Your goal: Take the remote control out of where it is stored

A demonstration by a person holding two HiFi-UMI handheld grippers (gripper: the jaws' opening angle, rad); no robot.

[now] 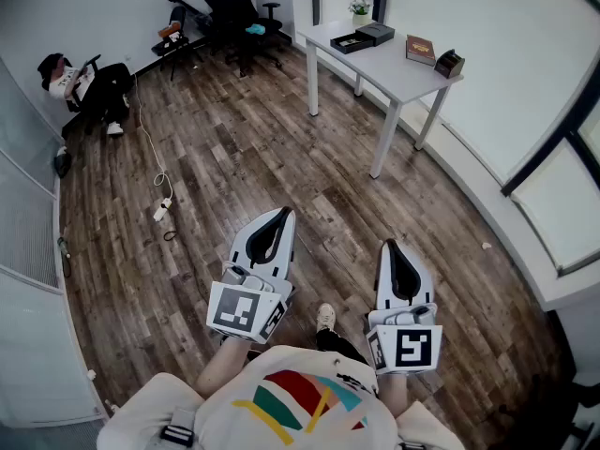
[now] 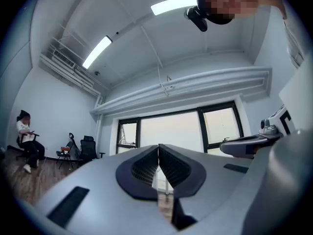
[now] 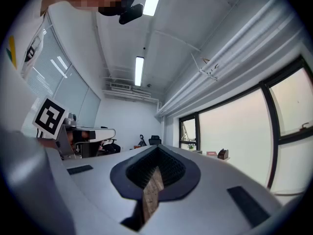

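No remote control can be made out in any view. My left gripper [image 1: 283, 216] [image 2: 158, 149] is held level in front of my body, its jaws shut with nothing between them. Beside it, my right gripper [image 1: 388, 246] [image 3: 157, 150] also points forward with its jaws meeting at the tip and nothing held. Both hang above bare wooden floor. Across the room stands a white table [image 1: 394, 73] [image 3: 208, 154] carrying a black tray [image 1: 351, 42], a black box [image 1: 376, 33], a brown box [image 1: 420, 49] and a small dark holder [image 1: 450, 64].
A person sits on a chair [image 1: 86, 84] at the far left wall. Black office chairs [image 1: 236, 9] stand at the back. A white cable with a power strip [image 1: 161, 210] lies on the floor. Windows [image 1: 553, 167] line the right side, and a glass partition [image 1: 23, 214] the left.
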